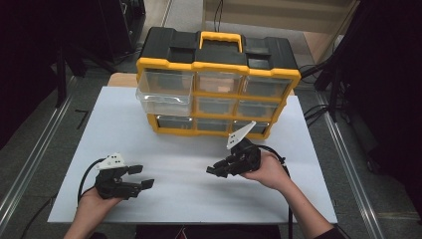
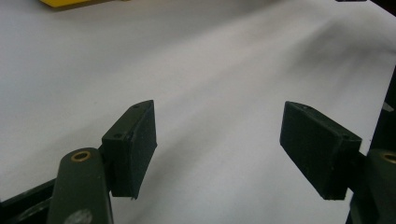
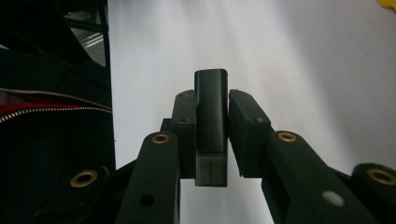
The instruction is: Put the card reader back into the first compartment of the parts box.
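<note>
While right gripper [image 3: 211, 122] clamps the black block [image 3: 211, 116] | left gripper [image 2: 219, 140] gapes empty | carry level to pulled-out drawer [image 1: 164, 93], squeeze firm

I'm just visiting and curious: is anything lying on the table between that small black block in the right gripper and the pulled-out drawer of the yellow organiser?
Nothing visible. The right gripper holds the small black block over bare white table; the open clear drawer juts out at the organiser's top left, with only bare table between. The left gripper rests open, off to the side.
</note>
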Motion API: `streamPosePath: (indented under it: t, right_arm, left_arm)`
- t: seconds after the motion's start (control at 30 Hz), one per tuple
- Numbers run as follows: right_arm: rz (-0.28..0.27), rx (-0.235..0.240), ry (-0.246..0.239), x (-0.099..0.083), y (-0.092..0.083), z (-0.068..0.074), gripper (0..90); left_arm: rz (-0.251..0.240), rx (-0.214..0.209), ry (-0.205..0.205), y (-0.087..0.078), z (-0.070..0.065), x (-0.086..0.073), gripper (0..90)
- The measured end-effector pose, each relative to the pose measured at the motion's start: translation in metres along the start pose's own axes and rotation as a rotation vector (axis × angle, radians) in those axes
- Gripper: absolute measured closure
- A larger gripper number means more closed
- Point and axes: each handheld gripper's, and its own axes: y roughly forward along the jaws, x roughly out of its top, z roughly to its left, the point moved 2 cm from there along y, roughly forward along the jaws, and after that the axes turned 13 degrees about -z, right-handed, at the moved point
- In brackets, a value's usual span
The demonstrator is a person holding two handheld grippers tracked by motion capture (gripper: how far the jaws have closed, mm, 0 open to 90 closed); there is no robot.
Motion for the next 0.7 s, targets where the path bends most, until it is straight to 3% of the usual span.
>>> streamPosePath:
  t: [0.23, 0.7]
  right_arm:
    - [-0.012, 0.02, -0.023, 0.012, -0.007, 0.0, 70.9]
    - [0.016, 0.05, -0.049, 0.037, -0.008, 0.006, 70.9]
  left_arm:
    - [-0.002, -0.001, 0.002, -0.001, 0.001, 0.0, 28.6]
    - [-0.003, 0.004, 0.003, -0.001, 0.001, 0.0, 28.6]
